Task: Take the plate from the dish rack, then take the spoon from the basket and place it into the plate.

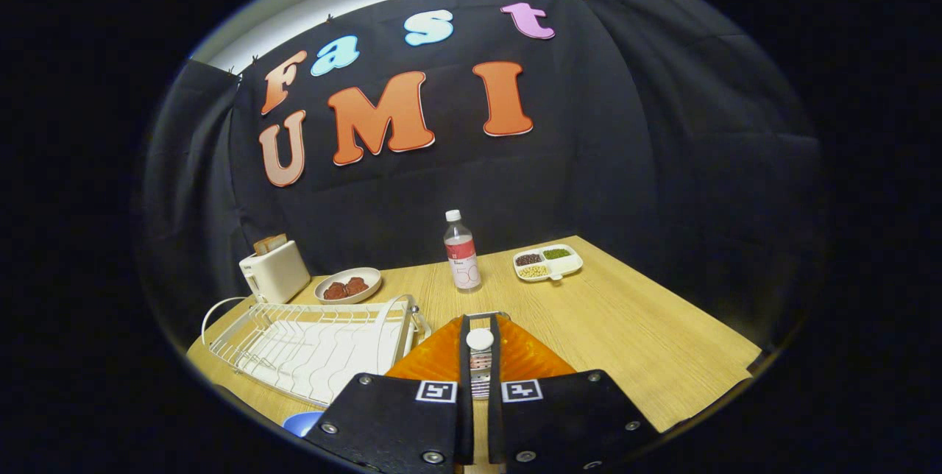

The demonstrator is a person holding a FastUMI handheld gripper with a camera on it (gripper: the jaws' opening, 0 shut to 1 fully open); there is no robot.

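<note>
My gripper [480, 323] is shut on the spoon [480, 341], whose white rounded end and patterned handle show in the narrow gap between the two black fingers [465, 356]. Right under and just ahead of the fingers lies the orange ribbed plate [533, 358] on the wooden table, beside the right end of the white wire dish rack [316, 349]. The rack holds no dishes. A blue rounded thing [302, 422], perhaps the basket, peeks out beside the left finger mount, mostly hidden.
Beyond the plate stands a clear bottle [461, 253] with a white cap. A white divided dish of beans [548, 262] sits further right. A bowl of red pieces [347, 285] and a cream toaster [274, 271] stand behind the rack. The table's edge [706, 393] runs on the right.
</note>
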